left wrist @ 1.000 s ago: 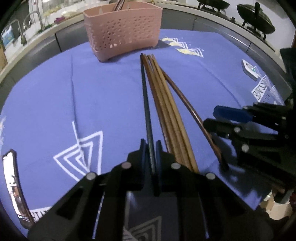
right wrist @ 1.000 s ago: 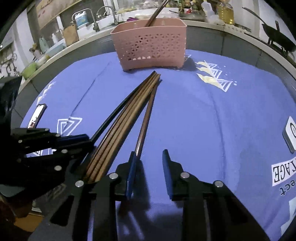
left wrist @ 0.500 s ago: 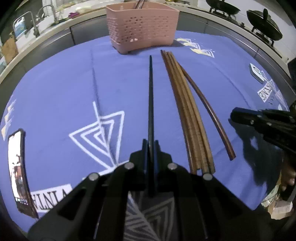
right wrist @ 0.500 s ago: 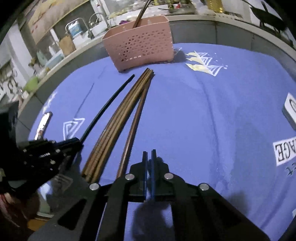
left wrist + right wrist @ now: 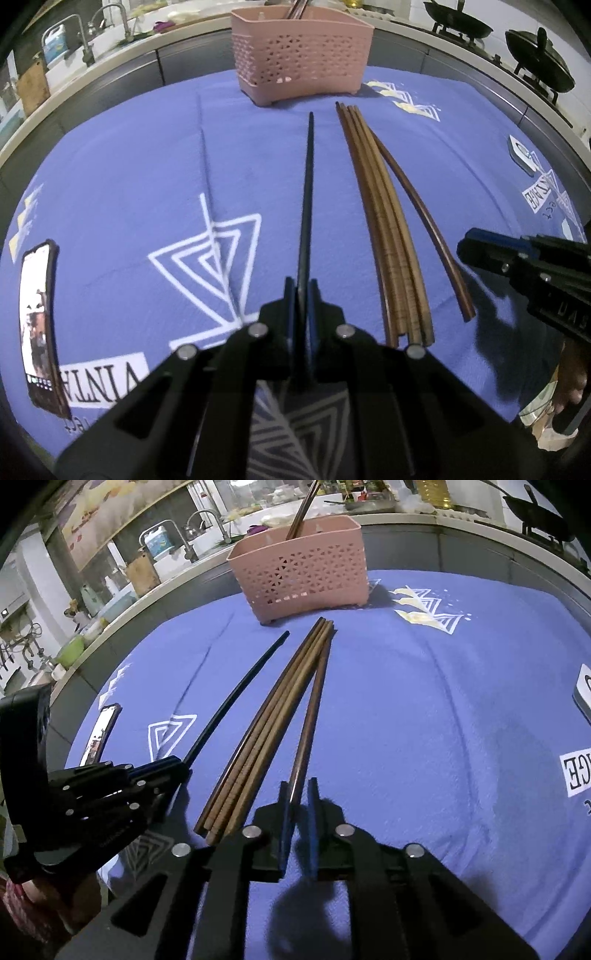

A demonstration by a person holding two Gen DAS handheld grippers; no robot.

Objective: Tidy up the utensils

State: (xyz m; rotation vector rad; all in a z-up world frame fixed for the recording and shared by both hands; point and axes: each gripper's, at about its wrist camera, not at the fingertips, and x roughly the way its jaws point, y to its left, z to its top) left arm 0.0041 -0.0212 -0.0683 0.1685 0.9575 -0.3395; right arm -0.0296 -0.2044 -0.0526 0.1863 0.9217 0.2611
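The left gripper [image 5: 303, 295] is pinching the near end of a black chopstick [image 5: 307, 192], which is running straight up the middle of the left wrist frame toward the pink basket [image 5: 301, 59] at the top centre. Just right of it, a bundle of brown chopsticks [image 5: 384, 229] is lying on the blue cloth [image 5: 129, 177], with a single darker chopstick [image 5: 424, 221] beside them. In the right wrist frame, the right gripper [image 5: 298, 805] is sitting low at centre with its blue pads [image 5: 283, 819] narrowly parted around that darker chopstick's [image 5: 308, 720] near end; I cannot tell whether they are gripping it. A phone [image 5: 37, 325] is lying at the left edge.
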